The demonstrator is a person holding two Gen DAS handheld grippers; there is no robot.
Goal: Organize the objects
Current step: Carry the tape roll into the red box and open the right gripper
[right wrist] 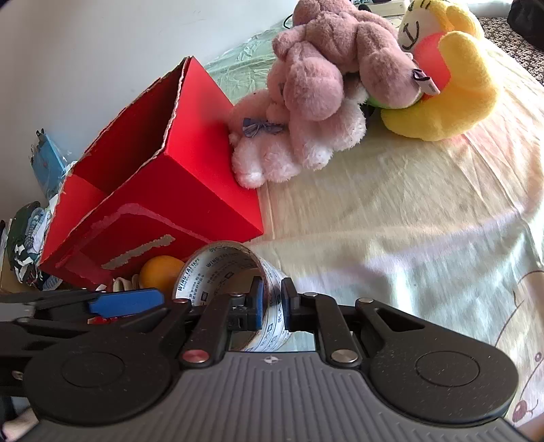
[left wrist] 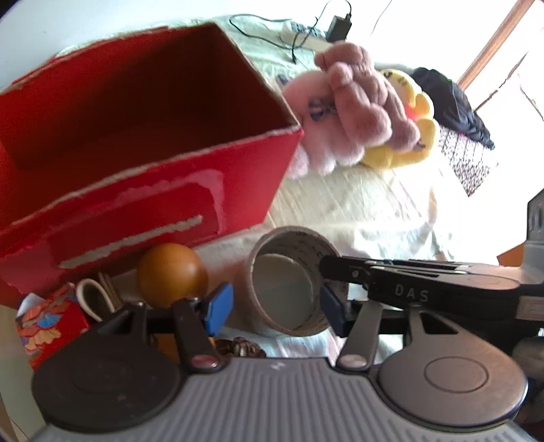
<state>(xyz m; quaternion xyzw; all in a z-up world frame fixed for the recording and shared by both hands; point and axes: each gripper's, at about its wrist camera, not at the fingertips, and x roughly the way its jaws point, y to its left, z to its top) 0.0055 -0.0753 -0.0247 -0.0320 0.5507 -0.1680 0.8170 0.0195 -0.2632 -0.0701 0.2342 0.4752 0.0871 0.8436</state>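
Note:
My right gripper is shut on the wall of a tape roll with printed lettering inside, holding it just above the bed. In the left wrist view the tape roll hangs between the blue pads of my left gripper, which is open around it. The right gripper reaches in from the right and clamps the roll's rim. An open red cardboard box stands just beyond, empty as far as I see. An orange ball lies against its front wall.
Pink plush toys and a yellow plush lie right of the box on the pale bedsheet. A red patterned packet sits at lower left. A charger with cables and a dark garment lie farther back.

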